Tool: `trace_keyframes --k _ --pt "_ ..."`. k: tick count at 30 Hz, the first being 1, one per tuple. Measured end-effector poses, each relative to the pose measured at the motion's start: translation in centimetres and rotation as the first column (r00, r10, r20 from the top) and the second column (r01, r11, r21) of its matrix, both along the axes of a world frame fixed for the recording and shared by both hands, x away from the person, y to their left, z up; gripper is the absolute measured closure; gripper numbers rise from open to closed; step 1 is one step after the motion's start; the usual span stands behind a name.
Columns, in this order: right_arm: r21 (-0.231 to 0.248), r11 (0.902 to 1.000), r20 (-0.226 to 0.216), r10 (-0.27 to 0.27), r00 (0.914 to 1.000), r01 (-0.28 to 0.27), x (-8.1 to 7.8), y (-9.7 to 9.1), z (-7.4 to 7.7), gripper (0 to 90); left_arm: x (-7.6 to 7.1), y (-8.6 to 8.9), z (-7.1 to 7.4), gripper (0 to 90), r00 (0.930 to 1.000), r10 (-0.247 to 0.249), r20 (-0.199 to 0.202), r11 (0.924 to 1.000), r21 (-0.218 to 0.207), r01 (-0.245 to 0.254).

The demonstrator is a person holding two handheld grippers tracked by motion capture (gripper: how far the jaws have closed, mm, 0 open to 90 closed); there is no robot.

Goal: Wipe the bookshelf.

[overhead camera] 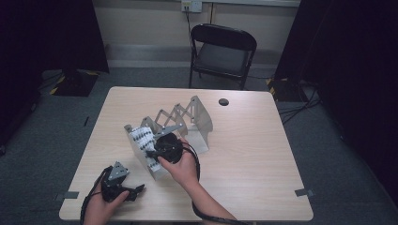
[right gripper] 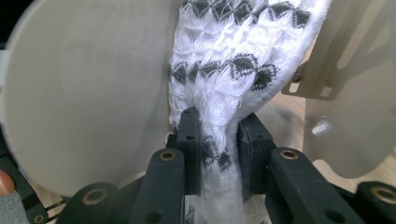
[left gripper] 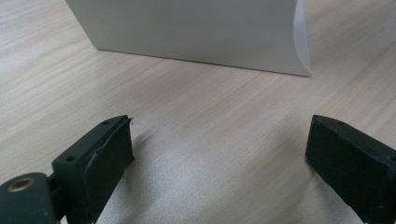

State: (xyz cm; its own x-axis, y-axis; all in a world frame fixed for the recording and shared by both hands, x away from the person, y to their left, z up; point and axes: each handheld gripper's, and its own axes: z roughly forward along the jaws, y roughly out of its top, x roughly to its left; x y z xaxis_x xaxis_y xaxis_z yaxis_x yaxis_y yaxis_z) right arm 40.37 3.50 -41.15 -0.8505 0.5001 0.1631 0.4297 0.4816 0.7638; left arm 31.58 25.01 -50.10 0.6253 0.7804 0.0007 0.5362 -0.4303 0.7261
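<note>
Two grippers on a pale wood-grain table (overhead camera: 244,140). Right gripper (right gripper: 218,135) has its jaws clamped on a white knit sock (right gripper: 233,56) with black diamond patterning, which sits in the near slot of a grey accordion-style rack (overhead camera: 187,119) with smooth rounded plates. Left gripper (left gripper: 219,158) rests by the table's near edge, jaws wide apart with nothing between them. Sock's lower end is hidden behind the jaws.

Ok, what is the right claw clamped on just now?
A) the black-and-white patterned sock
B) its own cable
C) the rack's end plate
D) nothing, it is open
A: in the right gripper view the right claw pinches the white knit sock with black diamond pattern, between the rack's plates.
</note>
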Motion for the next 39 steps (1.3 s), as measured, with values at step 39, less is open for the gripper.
trace_keyframes --k 39 --pt "-0.004 0.9999 0.044 -0.015 0.9989 0.015 0.0 -1.4 1.7 74.4 0.0 -0.1 0.0 7.0 1.0 0.004 0.0 1.0 -0.003 -0.004"
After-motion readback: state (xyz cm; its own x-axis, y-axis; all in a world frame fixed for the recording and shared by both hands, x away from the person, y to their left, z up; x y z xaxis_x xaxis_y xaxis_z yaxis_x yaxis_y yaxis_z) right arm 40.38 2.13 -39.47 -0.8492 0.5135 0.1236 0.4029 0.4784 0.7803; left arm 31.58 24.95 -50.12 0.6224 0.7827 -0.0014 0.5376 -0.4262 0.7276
